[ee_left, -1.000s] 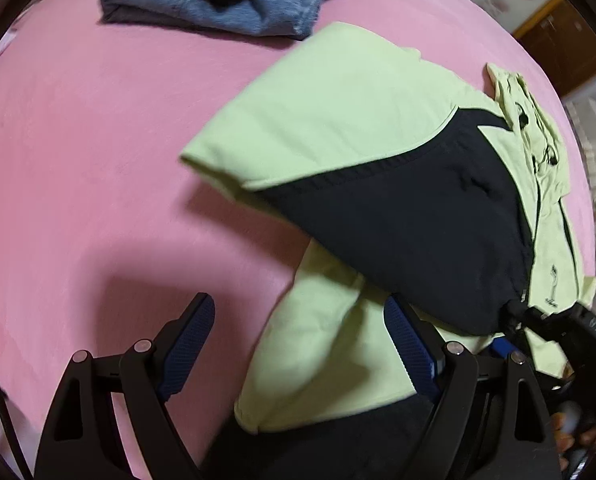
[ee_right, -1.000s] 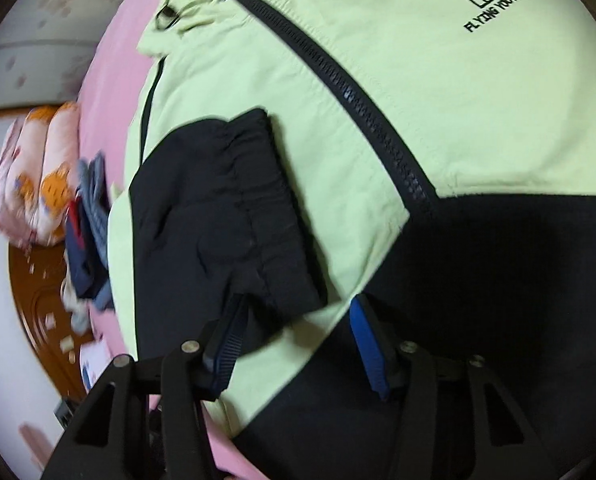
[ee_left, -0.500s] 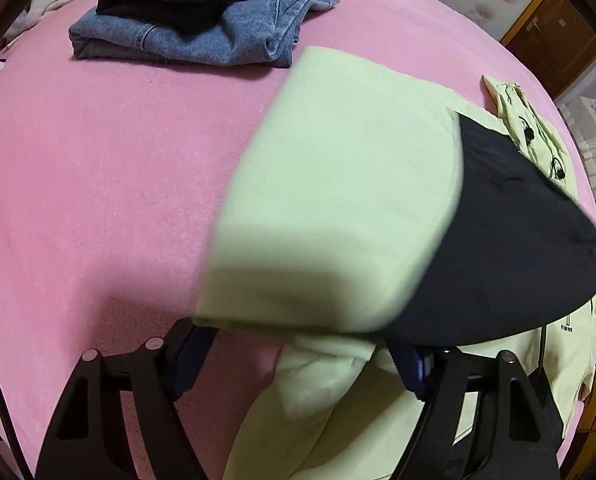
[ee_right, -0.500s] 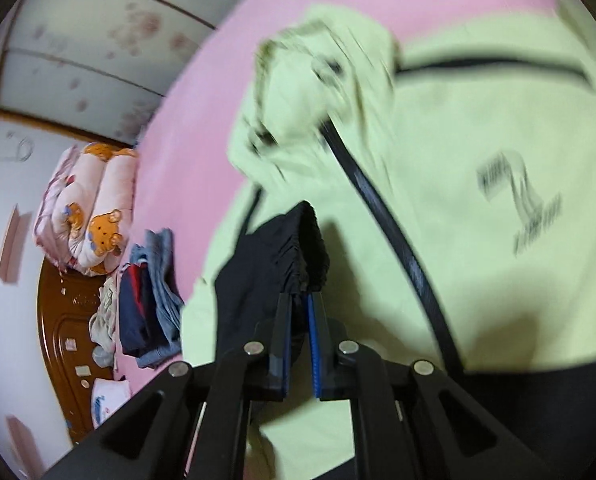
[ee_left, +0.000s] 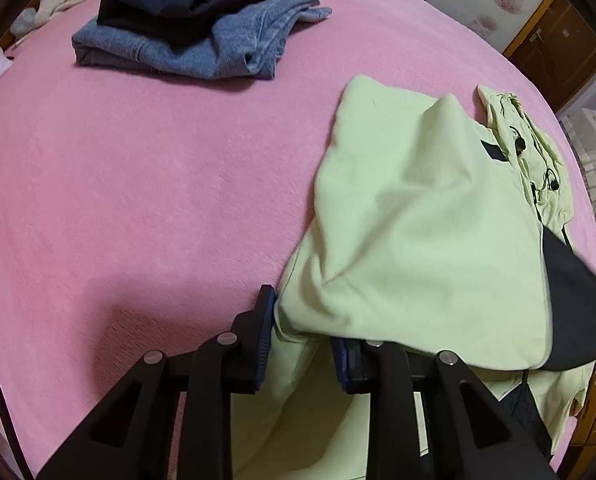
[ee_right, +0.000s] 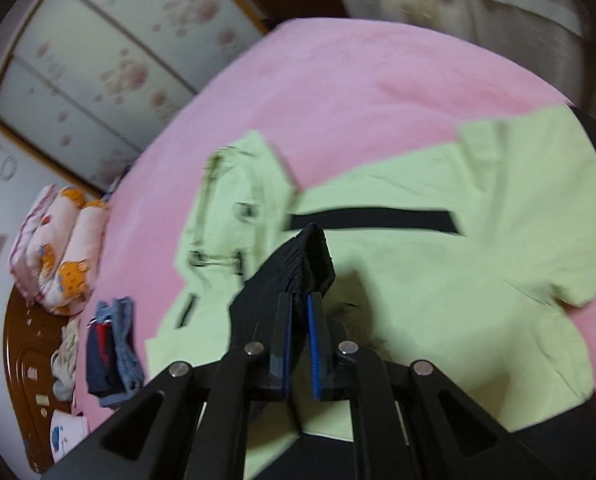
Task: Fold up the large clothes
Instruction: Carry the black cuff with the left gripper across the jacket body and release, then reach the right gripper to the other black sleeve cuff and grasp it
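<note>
Pink bed (ee_left: 146, 184), green jacket (ee_left: 418, 216) on it.
My right gripper (ee_right: 298, 344) pinches its black cuff (ee_right: 310, 260); my left gripper (ee_left: 302, 340) clamps a green fold.

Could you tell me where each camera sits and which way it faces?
Left wrist: on the left gripper, looking forward over the pink bed toward the folded pile; its jaws straddle jacket fabric.
Right wrist: on the right gripper, looking across the bed toward the wardrobe; its jaws are shut on the black cuff.
Shared: bed, jacket, pile.
</note>
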Action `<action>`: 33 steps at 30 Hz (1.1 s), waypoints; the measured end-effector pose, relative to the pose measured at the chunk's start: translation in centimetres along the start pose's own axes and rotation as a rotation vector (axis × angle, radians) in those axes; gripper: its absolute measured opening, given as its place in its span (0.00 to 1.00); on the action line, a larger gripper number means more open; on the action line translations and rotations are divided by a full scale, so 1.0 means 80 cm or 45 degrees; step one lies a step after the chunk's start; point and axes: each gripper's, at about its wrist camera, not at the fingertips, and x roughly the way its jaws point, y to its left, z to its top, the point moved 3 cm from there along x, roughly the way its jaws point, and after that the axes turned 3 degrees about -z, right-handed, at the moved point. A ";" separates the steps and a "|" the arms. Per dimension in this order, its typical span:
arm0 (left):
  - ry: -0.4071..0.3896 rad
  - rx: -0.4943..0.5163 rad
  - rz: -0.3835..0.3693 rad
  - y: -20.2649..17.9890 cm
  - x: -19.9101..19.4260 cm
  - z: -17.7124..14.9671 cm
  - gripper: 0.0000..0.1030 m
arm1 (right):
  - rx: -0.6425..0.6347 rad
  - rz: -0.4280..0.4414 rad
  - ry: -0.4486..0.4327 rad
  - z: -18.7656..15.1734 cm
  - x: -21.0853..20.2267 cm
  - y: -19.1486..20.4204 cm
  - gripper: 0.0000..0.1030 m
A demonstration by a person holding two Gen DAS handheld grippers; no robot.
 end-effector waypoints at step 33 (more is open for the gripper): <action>0.152 0.219 0.184 -0.041 -0.015 -0.029 0.35 | 0.073 -0.415 0.072 -0.064 0.029 -0.113 0.12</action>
